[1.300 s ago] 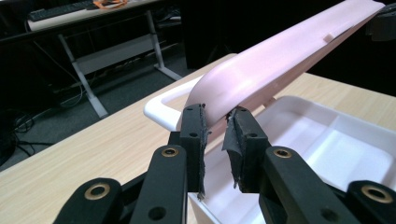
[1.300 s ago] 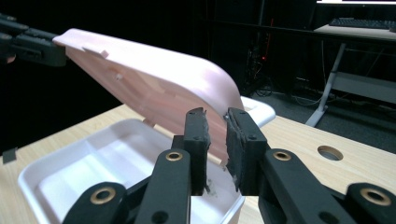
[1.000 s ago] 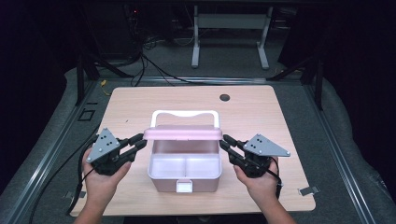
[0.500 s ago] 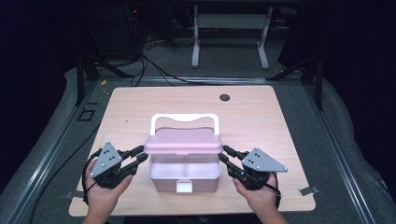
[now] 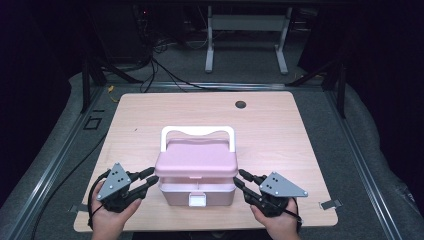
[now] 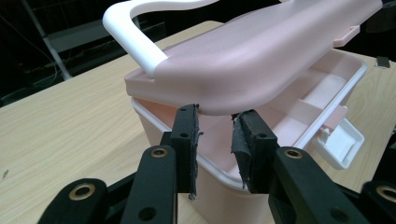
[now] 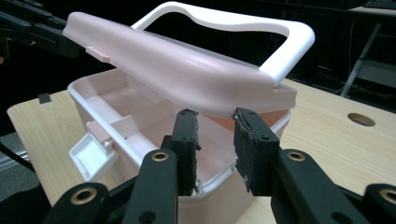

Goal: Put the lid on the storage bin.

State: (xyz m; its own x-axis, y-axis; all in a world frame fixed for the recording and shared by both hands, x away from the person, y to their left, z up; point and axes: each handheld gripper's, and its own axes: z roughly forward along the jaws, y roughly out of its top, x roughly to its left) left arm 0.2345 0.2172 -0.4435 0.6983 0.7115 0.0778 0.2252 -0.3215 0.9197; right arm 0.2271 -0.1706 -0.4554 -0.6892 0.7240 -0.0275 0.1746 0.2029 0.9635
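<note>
A pink box (image 5: 175, 196) with a white handle (image 5: 197, 131) stands near the table's front edge. Its lid (image 5: 196, 160) hangs part-way down over the tray, and the white latch (image 5: 197, 200) hangs loose at the front. My left gripper (image 5: 151, 176) sits at the lid's left end and my right gripper (image 5: 239, 177) at its right end. In the left gripper view the open jaws (image 6: 215, 114) reach just under the lid's (image 6: 261, 51) rim. It is the same in the right gripper view (image 7: 215, 116) under the lid (image 7: 187, 70). Both pairs of jaws have just been opening, with nothing pinched between them.
The wooden table (image 5: 280, 135) has a round cable hole (image 5: 241, 105) at the back right. Strips of tape (image 5: 330, 204) mark the front corners. A metal stand (image 5: 247, 22) and cables lie on the floor beyond the table.
The lid has swung down from nearly upright to a low tilt over the tray. Both hands have come down and toward the front edge, and both pairs of jaws stand wider.
</note>
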